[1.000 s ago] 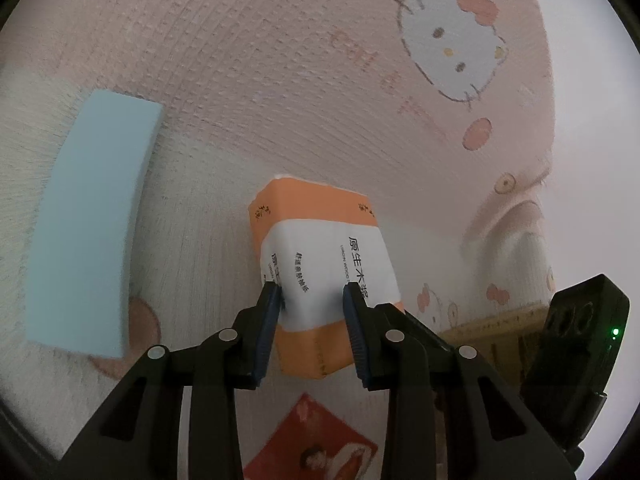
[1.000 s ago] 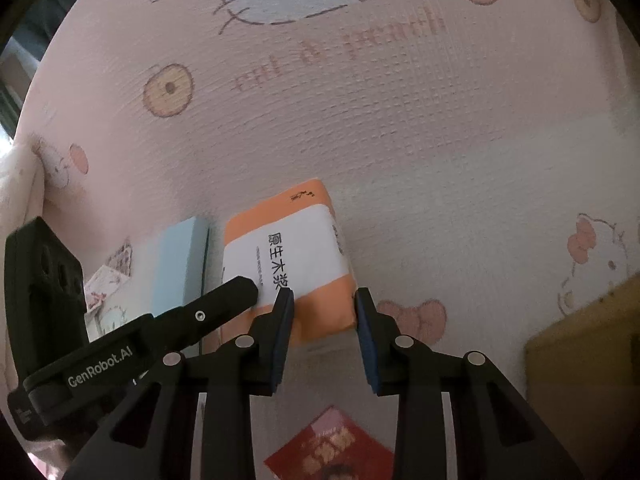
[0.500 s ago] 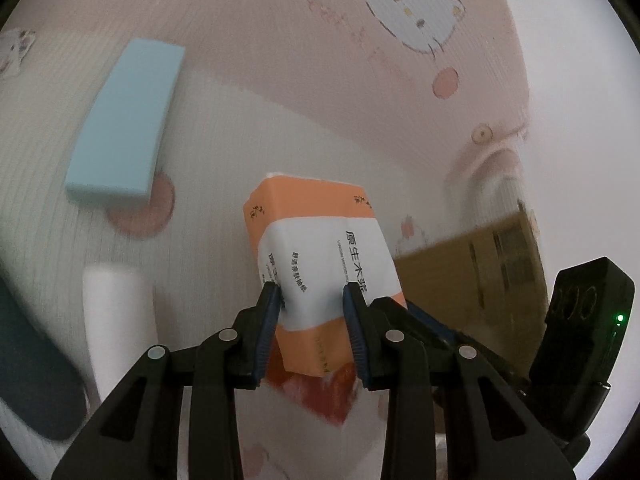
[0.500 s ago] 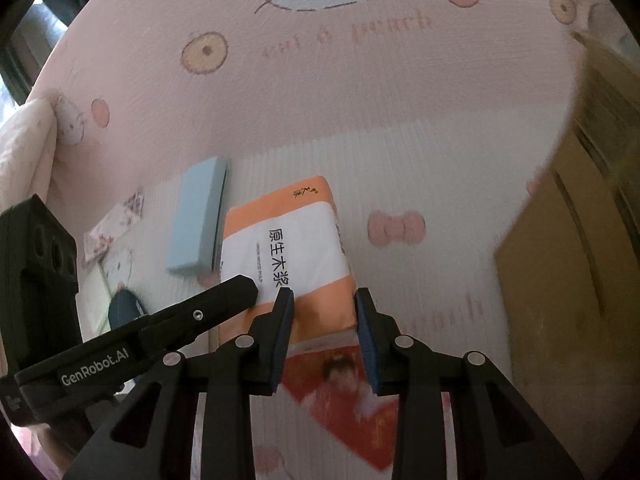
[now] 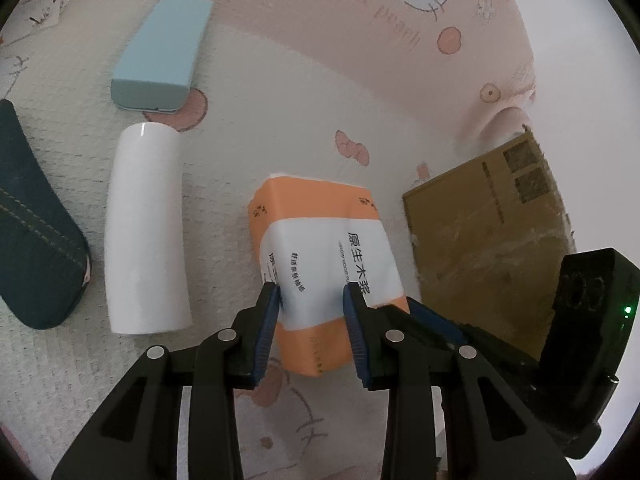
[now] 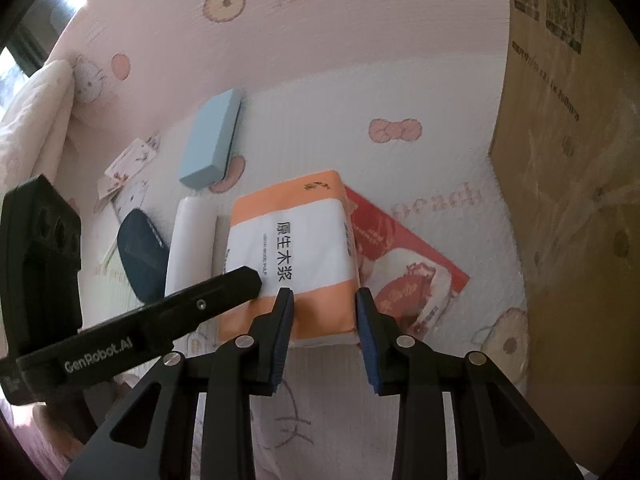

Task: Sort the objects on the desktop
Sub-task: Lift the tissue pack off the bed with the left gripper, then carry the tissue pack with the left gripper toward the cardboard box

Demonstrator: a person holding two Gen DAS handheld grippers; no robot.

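Gripped from two sides, an orange-and-white soft plastic pack of tissues [image 5: 320,268] is held above a textured white and pink cloth printed with cartoon cats and bows [image 5: 360,92]. The left gripper [image 5: 311,300] is clamped on the pack's near end, its blue pads [image 5: 267,332] pressed into the white band of the wrapper. The right gripper [image 6: 324,308] is clamped on the pack [image 6: 290,256] too, its pads [image 6: 367,336] set against the lower edge of the wrapper.

Just beside the pack, in the left wrist view, a glossy white cylindrical bottle [image 5: 146,232] is seen lying on its side on the cloth. Beyond the bottle's far end a pale blue rectangular plastic case [image 5: 162,54] is laid, and at the far left a dark blue denim pouch with tan stitching [image 5: 34,240] is found. A small white printed card [image 5: 34,16] is placed in the upper left corner.

In the right wrist view, a red printed booklet [image 6: 408,264] is partly covered by the pack. A brown cardboard box with black printed codes [image 6: 568,160] is stood along the right edge of the cloth. At the upper left of that view a cream folded fabric [image 6: 36,120] is bunched at the cloth's edge, and a dark window frame [image 6: 36,4] with daylight behind it is visible beyond.
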